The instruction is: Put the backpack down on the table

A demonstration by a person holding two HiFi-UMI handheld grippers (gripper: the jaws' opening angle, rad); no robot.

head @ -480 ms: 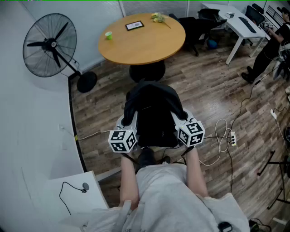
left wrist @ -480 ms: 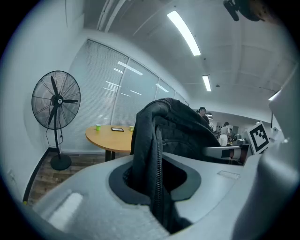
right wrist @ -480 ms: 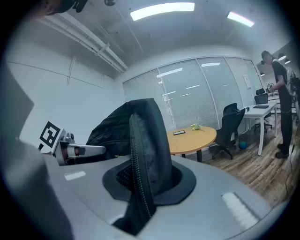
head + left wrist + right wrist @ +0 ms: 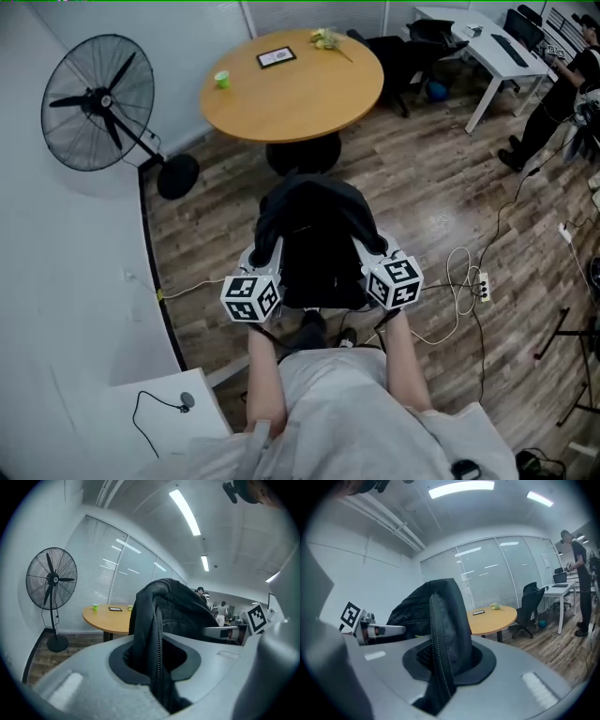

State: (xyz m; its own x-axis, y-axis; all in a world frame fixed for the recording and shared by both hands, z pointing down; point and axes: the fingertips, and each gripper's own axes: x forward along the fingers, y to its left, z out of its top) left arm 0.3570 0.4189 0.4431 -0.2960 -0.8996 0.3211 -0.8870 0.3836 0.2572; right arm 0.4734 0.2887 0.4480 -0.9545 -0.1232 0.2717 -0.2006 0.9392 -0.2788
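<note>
Under the head view's camera, the black backpack [image 4: 317, 246] hangs in the air between the left gripper [image 4: 263, 251] and the right gripper [image 4: 368, 247]. It is above the wood floor [image 4: 431, 187] and short of the near edge of the round table [image 4: 309, 98], not touching it. On the table stand a small green cup [image 4: 222, 79] (its inside cannot be seen), a dark framed card [image 4: 277, 56] whose print is too small to read, and something yellow-green [image 4: 327, 37]; the part of the tabletop nearest to the person is bare wood. A standing fan [image 4: 98, 103] is at the left by the wall, and a white cable with a power strip [image 4: 482, 286] lies on the floor at the right. Left gripper view: the jaws are clamped on a fold of the backpack [image 4: 157, 634] with a zipper, and the table [image 4: 105, 617] is beyond. Right gripper view: the jaws pinch the other side of the backpack [image 4: 443, 620]; the table [image 4: 494, 617] and a black office chair [image 4: 529, 606] are farther.
</note>
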